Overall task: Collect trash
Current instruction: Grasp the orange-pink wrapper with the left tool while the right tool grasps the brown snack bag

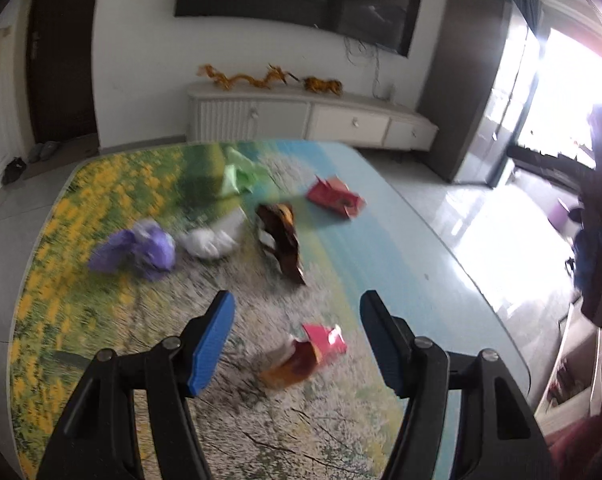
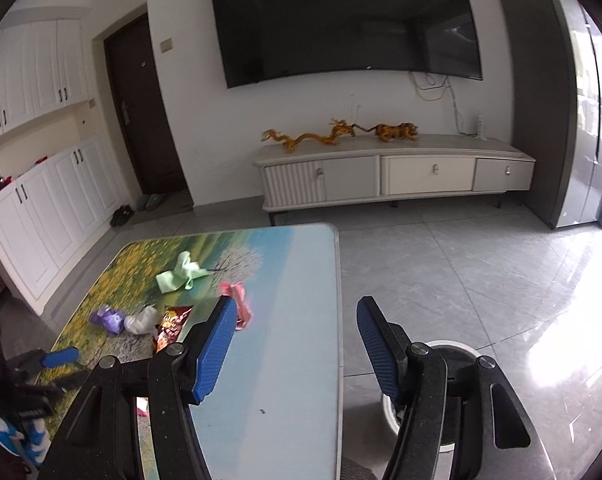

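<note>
Left wrist view: the left gripper (image 1: 297,312), jaws spread and empty, hovers over a crumpled red-and-orange wrapper (image 1: 307,354) near on the table (image 1: 441,280). It looks light and crushable; pinch its bunched middle. Purple bag (image 1: 135,250) and brown wrapper (image 1: 281,240) lie farther.

Right wrist view: the right gripper (image 2: 297,328), jaws spread and empty, hangs over the table's right edge; white bin (image 2: 453,354) stands below on the floor.

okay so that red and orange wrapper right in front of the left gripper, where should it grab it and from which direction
Grip the raised red flap of the red and orange wrapper, probably from straight above with the left gripper, whose jaws are open and already stand to either side of it. The crumpled fold stands up off the table, giving the fingers something to pinch, while the orange end looks flatter. The view is blurred, so the exact folds are unclear.
</note>
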Motion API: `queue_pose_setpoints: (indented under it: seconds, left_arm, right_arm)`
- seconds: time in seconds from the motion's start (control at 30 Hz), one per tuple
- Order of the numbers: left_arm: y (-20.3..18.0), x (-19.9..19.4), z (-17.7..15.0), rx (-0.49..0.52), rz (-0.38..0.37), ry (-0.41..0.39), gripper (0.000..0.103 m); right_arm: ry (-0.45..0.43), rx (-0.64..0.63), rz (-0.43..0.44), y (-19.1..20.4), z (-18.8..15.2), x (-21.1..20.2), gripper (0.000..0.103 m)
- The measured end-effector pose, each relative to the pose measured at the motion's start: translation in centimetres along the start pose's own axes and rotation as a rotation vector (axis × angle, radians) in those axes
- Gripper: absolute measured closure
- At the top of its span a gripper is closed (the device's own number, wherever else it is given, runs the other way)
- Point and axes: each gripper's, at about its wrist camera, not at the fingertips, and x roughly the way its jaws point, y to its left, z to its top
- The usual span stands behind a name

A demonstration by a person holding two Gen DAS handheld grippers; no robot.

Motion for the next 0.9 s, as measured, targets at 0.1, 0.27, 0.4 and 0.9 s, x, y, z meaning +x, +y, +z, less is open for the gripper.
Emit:
queue_pose_setpoints:
  seconds: [0.1, 0.27, 0.4, 0.9]
  left_arm:
    - [-0.5, 1.8, -1.2, 0.030, -0.020, 0.045, 0.039]
    - [-0.1, 3.7, -2.6, 0.037, -0.043, 0.085, 0.040]
    - [0.5, 4.4, -3.0, 0.025, -0.072, 0.100, 0.042]
    - [1.0, 5.9, -3.3, 0.014, -0.143, 0.116, 0.070]
  right_arm:
    - [0.039, -0.024, 0.031, 1.7, -0.3, 1.7, 0.043]
    - [0.114, -0.069, 0.089, 4.6, -1.2, 5.0, 0.043]
    - [0.175, -0.103, 0.138, 7.2, -1.9, 7.7, 0.043]
    - [0.340, -0.216, 0.254, 14.6, -3.6, 16.8, 0.043]
